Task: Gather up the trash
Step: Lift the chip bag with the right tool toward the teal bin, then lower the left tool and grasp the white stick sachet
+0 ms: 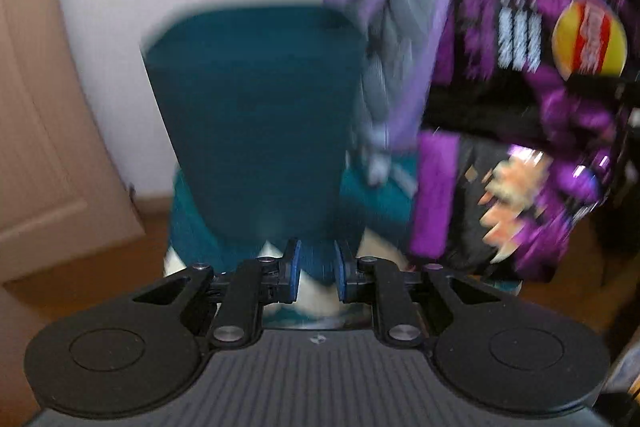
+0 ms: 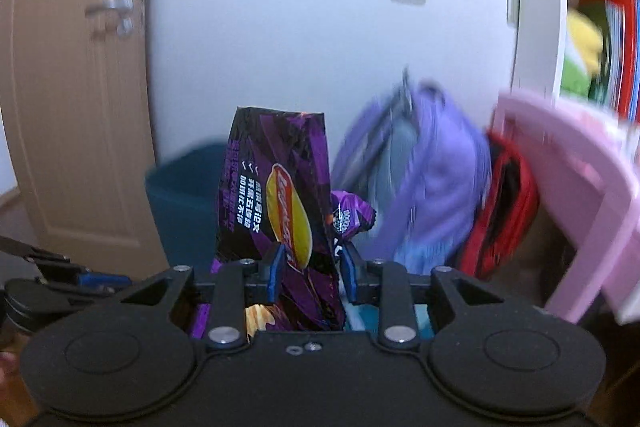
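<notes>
Nearest in the right wrist view, the right gripper point(image 2: 310, 273) has its fingers closed on a purple chip bag point(image 2: 280, 211), pinched low on its body so that the sealed top stands up and the bag can be carried without spilling; a second, smaller purple wrapper point(image 2: 348, 215) shows just behind the bag, and I cannot tell whether it is caught in the same grip. In the left wrist view the left gripper point(image 1: 317, 277) holds its fingers at a narrow gap with nothing clearly between them; it points at the teal trash bin point(image 1: 256, 115) just ahead, probably to steady or line up with it. The same chip bag hangs to the right of that bin, beside it and not yet over the opening, so the drop looks not yet done. Behind the bin a lilac backpack point(image 2: 432, 179) leans by the wall with a red bag point(image 2: 500, 211) beside it, a pink chair point(image 2: 580, 195) to the right, and a door point(image 2: 80, 87) farther left.
</notes>
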Motion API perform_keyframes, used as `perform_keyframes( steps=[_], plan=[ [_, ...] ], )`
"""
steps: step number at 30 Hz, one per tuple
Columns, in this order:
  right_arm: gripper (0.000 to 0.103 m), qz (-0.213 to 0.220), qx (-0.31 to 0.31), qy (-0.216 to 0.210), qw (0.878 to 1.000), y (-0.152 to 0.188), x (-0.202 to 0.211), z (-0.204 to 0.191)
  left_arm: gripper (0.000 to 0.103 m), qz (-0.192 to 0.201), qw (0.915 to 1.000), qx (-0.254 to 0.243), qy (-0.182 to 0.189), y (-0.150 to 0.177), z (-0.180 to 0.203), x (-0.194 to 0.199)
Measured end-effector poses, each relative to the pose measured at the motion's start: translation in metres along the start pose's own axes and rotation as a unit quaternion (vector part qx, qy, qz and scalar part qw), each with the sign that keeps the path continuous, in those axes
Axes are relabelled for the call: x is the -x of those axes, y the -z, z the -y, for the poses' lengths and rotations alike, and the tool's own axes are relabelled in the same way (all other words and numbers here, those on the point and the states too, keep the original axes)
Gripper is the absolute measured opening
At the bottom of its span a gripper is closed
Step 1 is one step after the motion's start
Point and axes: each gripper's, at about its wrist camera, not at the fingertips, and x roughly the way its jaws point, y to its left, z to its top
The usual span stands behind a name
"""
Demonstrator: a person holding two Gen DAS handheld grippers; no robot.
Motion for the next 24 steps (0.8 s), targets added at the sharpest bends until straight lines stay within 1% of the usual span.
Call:
perform_keyframes(
  steps=[3,7,8,9,10,11,12,13,14,16,18,21,24],
  plan=[
    [0.029,-0.034,-0.008,0.006,0.999,0.030,-0.018,0.012,0.017,-0.044,0.9989,-0.011,0.014,0.028,0.005,-0.039],
    [0.029,-0.069,-0.023,0.014,0.997,0.065,-0.044,0.029,0.017,-0.093,0.9943,-0.043,0.027,0.061,0.024,-0.094],
    [0.029,-0.076,-0.024,0.018,0.997,0.073,-0.051,0.032,0.018,-0.104,0.9930,-0.046,0.032,0.068,0.029,-0.107],
    [0.029,-0.082,-0.027,0.020,0.996,0.079,-0.057,0.036,0.022,-0.117,0.9914,-0.047,0.036,0.074,0.033,-0.119],
    [0.029,-0.088,-0.031,0.021,0.995,0.086,-0.065,0.042,0.029,-0.130,0.9897,-0.044,0.040,0.081,0.037,-0.136],
    [0.029,-0.094,-0.035,0.021,0.995,0.090,-0.072,0.046,0.033,-0.139,0.9884,-0.041,0.044,0.087,0.039,-0.150],
    [0.029,-0.100,-0.040,0.020,0.994,0.092,-0.080,0.051,0.048,-0.148,0.9872,-0.037,0.047,0.096,0.041,-0.162],
    [0.029,-0.106,-0.044,0.018,0.993,0.095,-0.088,0.056,0.067,-0.156,0.9860,-0.034,0.048,0.103,0.045,-0.179],
    [0.029,-0.110,-0.044,0.018,0.993,0.098,-0.095,0.061,0.073,-0.159,0.9857,-0.033,0.047,0.108,0.049,-0.192],
    [0.029,-0.117,-0.041,0.016,0.992,0.105,-0.110,0.072,0.075,-0.167,0.9841,-0.032,0.050,0.121,0.055,-0.222],
    [0.029,-0.124,-0.042,0.015,0.991,0.116,-0.119,0.083,0.075,-0.187,0.9805,-0.030,0.052,0.135,0.063,-0.256],
    [0.029,-0.136,-0.049,0.021,0.989,0.139,-0.130,0.100,0.075,-0.208,0.9769,-0.035,0.036,0.159,0.076,-0.306],
    [0.029,-0.140,-0.058,0.030,0.988,0.160,-0.139,0.115,0.075,-0.231,0.9722,-0.026,0.023,0.179,0.087,-0.350]
  ],
)
